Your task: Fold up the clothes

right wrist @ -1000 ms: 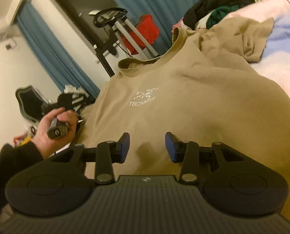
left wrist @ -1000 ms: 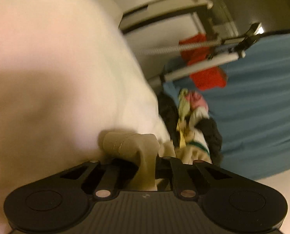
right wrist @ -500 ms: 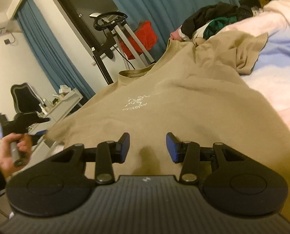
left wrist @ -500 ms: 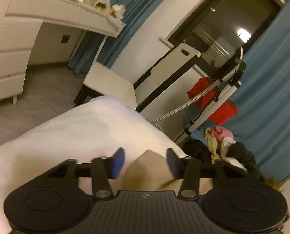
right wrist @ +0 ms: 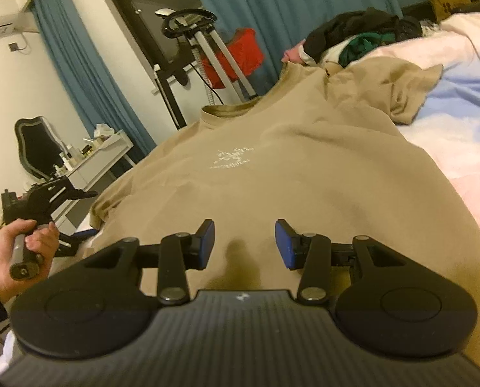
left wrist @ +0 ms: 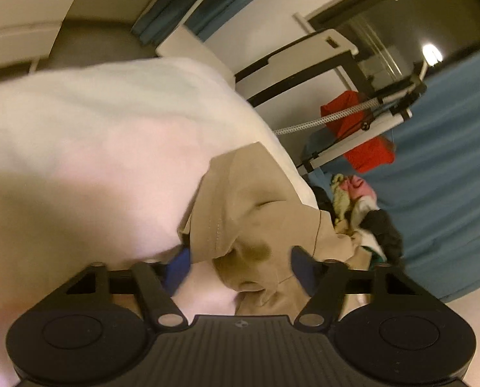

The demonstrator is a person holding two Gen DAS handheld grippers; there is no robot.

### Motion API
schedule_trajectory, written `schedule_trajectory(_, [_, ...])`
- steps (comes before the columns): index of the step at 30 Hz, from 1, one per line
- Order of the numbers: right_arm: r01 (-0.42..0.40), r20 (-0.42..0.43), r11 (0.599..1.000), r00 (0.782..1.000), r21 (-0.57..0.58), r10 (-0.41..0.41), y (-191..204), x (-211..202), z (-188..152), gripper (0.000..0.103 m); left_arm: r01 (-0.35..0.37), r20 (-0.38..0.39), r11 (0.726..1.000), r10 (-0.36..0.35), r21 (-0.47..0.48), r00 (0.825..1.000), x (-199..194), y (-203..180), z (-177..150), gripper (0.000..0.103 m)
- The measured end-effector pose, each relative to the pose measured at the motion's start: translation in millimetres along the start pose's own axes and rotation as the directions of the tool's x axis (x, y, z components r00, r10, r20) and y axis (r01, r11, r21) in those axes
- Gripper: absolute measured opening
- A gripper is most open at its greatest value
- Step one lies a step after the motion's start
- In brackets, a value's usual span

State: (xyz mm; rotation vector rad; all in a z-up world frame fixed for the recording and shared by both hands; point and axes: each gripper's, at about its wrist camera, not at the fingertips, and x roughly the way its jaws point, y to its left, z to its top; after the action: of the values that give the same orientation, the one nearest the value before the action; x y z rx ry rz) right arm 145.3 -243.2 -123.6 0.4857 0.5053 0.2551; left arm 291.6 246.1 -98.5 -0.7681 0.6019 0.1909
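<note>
1. Over on the right wrist view, the tan T-shirt (right wrist: 304, 174) lies spread front-up across the bed (right wrist: 472, 161), collar toward the far edge, one sleeve bunched up at the far right.
2. Behind it, a heap of dark clothes (right wrist: 362, 29) with a green piece sits at the far end of the bed, just past the collar.
3. Blue curtains (right wrist: 272, 0) hang at the back, and a metal-framed stand (right wrist: 207, 45) with a red cloth (right wrist: 246, 51) stands in front of them, off the bed.
4. At the left, a white dresser (right wrist: 101, 158) cluttered with small bottles, a black-framed mirror (right wrist: 36, 148) beside it.
5. There's white print on the shirt's chest, too blurred to read.
6. The right gripper (right wrist: 243, 246) hovers low over the shirt's lower body, jaws wide apart, nothing between them, just tan cloth beneath.
7. The person's left hand (right wrist: 20, 258) grips the handle of the other tool at the shirt's left edge.
8. Left wrist view: the left gripper (left wrist: 240, 264) has its jaws wide, with a folded sleeve of the shirt lying between them on the pale bedcover; whether the pads touch the cloth, I cannot tell.
</note>
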Motion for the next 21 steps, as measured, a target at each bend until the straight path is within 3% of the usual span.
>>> schedule_trajectory(1, [0.003, -0.003, 1.0, 1.0, 0.009, -0.003, -1.6, 2.0, 0.0, 0.045, -0.008, -0.005, 1.0, 0.008, 0.003, 1.0, 2.2, -1.1, -3.6, 0.029])
schedule_trajectory(2, [0.005, -0.003, 1.0, 1.0, 0.014, -0.005, -2.6, 3.3, 0.0, 0.045, -0.015, -0.009, 1.0, 0.015, 0.006, 1.0, 4.4, -2.2, -7.2, 0.009])
schedule_trajectory(6, [0.019, 0.0, 1.0, 1.0, 0.019, -0.019, -3.5, 6.4, -0.4, 0.045, -0.073, 0.018, 0.992, 0.071, 0.105, 0.997, 10.0, -19.2, -14.1, 0.004])
schedule_trajectory(10, [0.03, 0.009, 0.999, 1.0, 0.02, -0.03, -5.5, 5.3, -0.3, 0.045, -0.151, 0.083, 0.955, 0.135, 0.255, 0.987, 13.4, -44.4, -16.3, 0.005])
schedule_trajectory(11, [0.032, 0.012, 0.999, 0.999, 0.021, -0.032, -6.2, 4.5, 0.0, 0.045, -0.172, 0.1, 0.941, 0.149, 0.29, 0.984, 14.3, -50.7, -16.8, 0.008])
schedule_trajectory(13, [0.043, 0.02, 0.999, 0.999, 0.016, -0.043, -6.1, 1.6, 0.9, 0.045, -0.19, 0.114, 0.919, 0.16, 0.347, 0.981, 10.4, -62.2, -23.0, 0.024])
schedule_trajectory(16, [0.072, 0.046, 0.997, 0.996, -0.023, -0.071, -1.2, -7.4, 3.0, 0.045, -0.145, 0.072, 0.902, 0.127, 0.408, 0.989, -8.4, -76.1, -32.8, 0.038])
schedule_trajectory(18, [0.102, 0.085, 0.993, 0.992, -0.058, -0.097, 5.1, -18.7, 6.2, 0.045, -0.118, 0.067, 0.9, 0.099, 0.42, 0.993, -31.7, -85.9, -40.8, 0.056])
schedule_trajectory(21, [0.124, 0.138, 0.987, 0.984, -0.1, -0.11, 15.0, -36.2, 12.7, 0.046, -0.076, 0.069, 0.877, 0.049, 0.475, 0.996, -77.8, -108.4, -59.0, 0.065])
